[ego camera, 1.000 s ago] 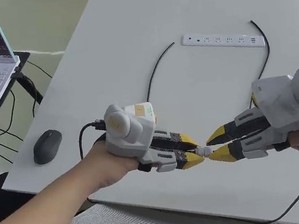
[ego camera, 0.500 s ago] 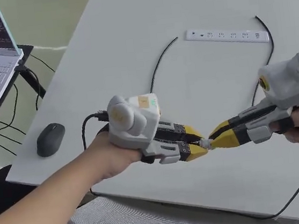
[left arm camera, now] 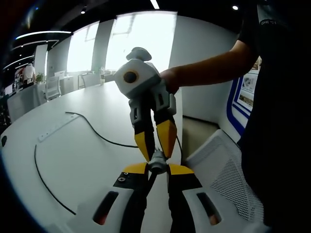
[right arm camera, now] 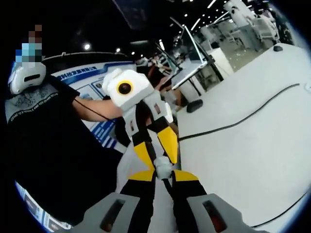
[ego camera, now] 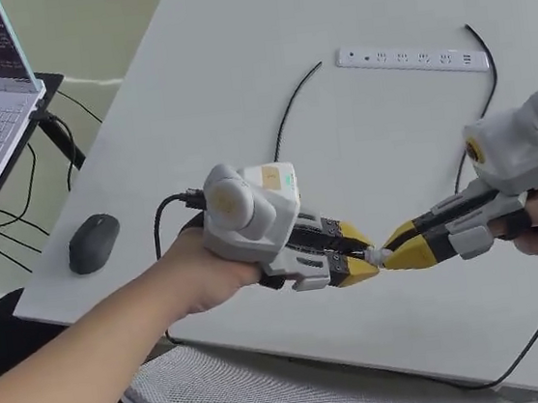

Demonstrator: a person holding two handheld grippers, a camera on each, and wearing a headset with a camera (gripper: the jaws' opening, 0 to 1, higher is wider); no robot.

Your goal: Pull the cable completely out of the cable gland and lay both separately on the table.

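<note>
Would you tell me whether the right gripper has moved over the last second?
Yes, slightly: the right gripper has swung its body toward the power strip, while its tips stay at the cable gland.

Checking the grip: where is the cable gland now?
Head view, low centre: the cable gland sits pinched between the left gripper and right gripper, over the near part of the table.

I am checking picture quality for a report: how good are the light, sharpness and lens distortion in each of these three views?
Head view: soft, even light, sharp, no glare on the table. Left gripper view: the windows are blown out, the fisheye bends the table edge, and the cable gland is sharp. Right gripper view: dim background with bright ceiling lamps and the same fisheye bending.
</note>
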